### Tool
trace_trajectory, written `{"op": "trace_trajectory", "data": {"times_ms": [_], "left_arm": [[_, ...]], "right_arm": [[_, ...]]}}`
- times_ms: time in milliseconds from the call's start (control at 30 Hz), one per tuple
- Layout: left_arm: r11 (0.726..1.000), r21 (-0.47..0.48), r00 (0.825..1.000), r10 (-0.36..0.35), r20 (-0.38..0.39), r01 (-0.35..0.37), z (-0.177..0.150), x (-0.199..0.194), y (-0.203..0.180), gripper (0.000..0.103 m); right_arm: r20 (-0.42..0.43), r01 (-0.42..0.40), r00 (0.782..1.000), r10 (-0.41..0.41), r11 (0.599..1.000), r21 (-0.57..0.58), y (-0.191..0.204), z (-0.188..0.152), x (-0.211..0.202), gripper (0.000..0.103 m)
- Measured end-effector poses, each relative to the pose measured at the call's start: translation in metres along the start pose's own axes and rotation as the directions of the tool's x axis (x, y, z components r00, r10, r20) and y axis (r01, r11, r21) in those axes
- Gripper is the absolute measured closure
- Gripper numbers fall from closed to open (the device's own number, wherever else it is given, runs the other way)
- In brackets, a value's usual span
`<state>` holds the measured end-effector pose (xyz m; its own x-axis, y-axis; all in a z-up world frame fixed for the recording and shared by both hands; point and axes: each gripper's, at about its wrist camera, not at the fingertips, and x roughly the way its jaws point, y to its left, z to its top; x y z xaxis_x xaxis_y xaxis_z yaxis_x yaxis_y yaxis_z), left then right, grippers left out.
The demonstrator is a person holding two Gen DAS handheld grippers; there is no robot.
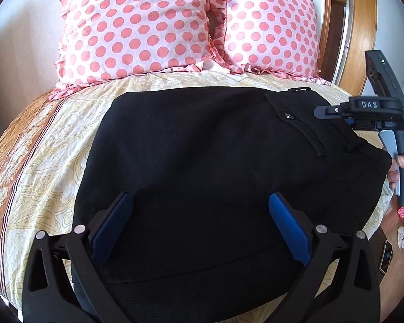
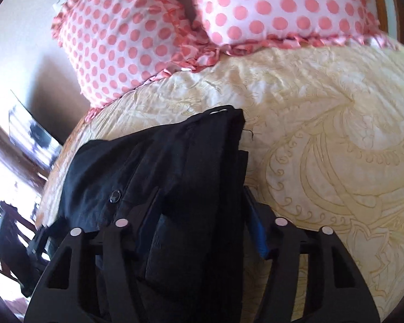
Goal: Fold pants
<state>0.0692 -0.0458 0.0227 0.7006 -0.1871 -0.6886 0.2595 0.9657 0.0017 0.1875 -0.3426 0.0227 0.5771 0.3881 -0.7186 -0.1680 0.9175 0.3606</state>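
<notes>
The black pants [image 1: 202, 161] lie folded on the bed [image 1: 40, 161], below two spotty pillows [image 1: 137, 27]. The left gripper [image 1: 199, 226] is wide open over them, holding nothing. The right gripper [image 2: 199, 215] is half open, with the pants' edge between its fingers. It says "DAS" [image 1: 369, 104].

A home bedroom: a bed [image 1: 40, 145] with a patterned cream sheet, two pink polka-dot pillows [image 1: 137, 27], wooden door frame [image 1: 363, 27].
</notes>
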Motion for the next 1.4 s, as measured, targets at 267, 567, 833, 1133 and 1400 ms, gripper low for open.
{"op": "trace_trajectory", "data": {"times_ms": [267, 567, 833, 1133, 1400], "left_arm": [[1.000, 0.001, 1.000, 0.006, 0.003, -0.006, 0.000, 0.000, 0.000, 0.002], [1.000, -0.023, 1.000, -0.017, 0.002, 0.017, 0.004, -0.004, 0.004, 0.002], [0.934, -0.314, 0.985, -0.175, 0.009, 0.169, 0.051, -0.016, 0.087, 0.003], [0.900, -0.402, 0.954, -0.253, -0.161, 0.171, 0.070, 0.035, 0.117, 0.017], [0.943, -0.311, 0.957, -0.194, -0.214, 0.121, 0.089, 0.057, 0.106, 0.040]], "right_arm": [[-0.011, -0.006, 1.000, 0.006, 0.999, 0.032, -0.007, 0.004, 0.010, 0.048], [0.136, 0.078, 0.990, -0.041, 0.955, -0.287, 0.054, -0.011, -0.021, 0.080], [0.064, 0.024, 0.998, -0.018, 0.995, -0.099, 0.015, -0.004, -0.006, 0.081], [0.016, 0.013, 1.000, -0.012, 1.000, -0.009, -0.001, 0.001, 0.004, 0.054], [0.004, -0.089, 0.996, 0.089, 0.996, 0.024, -0.009, 0.005, 0.015, 0.066]]}}
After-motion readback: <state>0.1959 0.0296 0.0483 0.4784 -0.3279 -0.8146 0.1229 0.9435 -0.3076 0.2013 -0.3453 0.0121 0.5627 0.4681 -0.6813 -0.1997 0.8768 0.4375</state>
